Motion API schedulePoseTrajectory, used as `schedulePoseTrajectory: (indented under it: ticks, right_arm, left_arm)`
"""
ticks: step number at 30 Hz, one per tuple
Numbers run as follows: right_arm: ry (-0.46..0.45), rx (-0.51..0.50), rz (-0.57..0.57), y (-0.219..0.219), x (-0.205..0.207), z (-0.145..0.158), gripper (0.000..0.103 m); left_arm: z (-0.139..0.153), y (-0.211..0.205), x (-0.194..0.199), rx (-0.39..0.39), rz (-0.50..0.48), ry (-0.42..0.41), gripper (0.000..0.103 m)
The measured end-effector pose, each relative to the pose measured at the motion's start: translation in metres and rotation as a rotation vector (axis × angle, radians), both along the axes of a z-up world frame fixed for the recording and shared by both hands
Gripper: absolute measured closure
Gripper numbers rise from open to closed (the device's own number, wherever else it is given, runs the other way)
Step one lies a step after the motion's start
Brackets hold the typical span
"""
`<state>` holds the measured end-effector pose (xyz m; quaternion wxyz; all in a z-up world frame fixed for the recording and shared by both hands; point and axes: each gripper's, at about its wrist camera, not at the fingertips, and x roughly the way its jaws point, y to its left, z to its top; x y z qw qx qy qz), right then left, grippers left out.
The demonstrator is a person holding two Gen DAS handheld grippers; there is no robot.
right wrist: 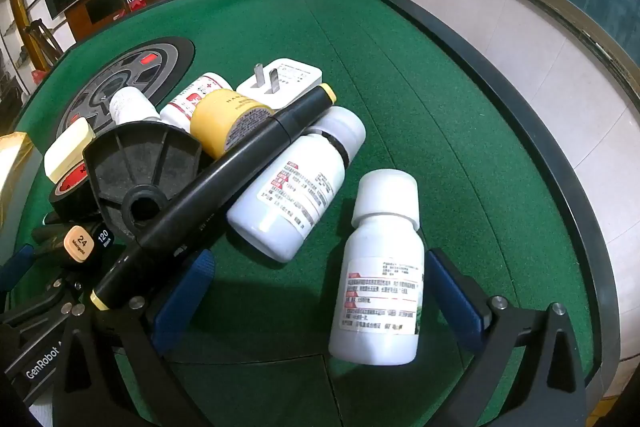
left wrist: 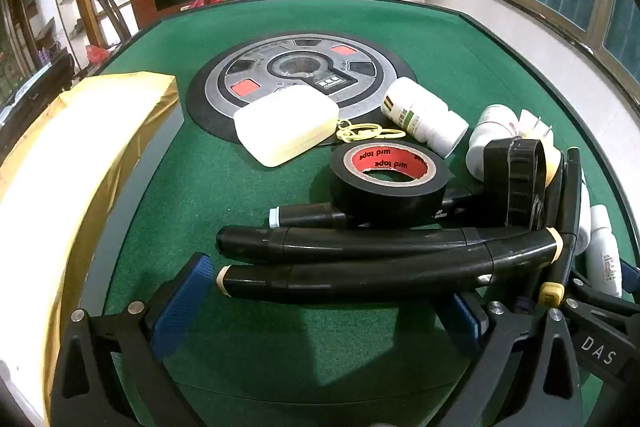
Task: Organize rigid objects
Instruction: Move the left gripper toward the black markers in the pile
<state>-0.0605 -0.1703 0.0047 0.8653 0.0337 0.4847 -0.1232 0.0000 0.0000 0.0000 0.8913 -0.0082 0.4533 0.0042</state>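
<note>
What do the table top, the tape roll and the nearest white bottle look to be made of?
Table top: green felt or short-pile cloth, matte, with a visible fuzzy grain.
Tape roll: glossy black plastic film, likely vinyl, judging by its sheen, on a red printed core.
Nearest white bottle: translucent white plastic, smooth, with a paper-like printed label.

The left gripper (left wrist: 328, 307) is tilting steeply downward with its blue-padded fingers (left wrist: 182, 303) spread fully apart. The right gripper (right wrist: 320, 303) is angling down likewise, jaws wide, gripping nothing.
</note>
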Motion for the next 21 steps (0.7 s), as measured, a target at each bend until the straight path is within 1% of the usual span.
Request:
schedulePoseTrajectory:
  ticks: [21]
  right_arm:
    - [0.002,0.006,0.000,-0.0001,0.0006,-0.0001,0.000]
  left_arm:
    - [0.0000,0.0000,0.0000,-0.001,0.000,0.000,0.000]
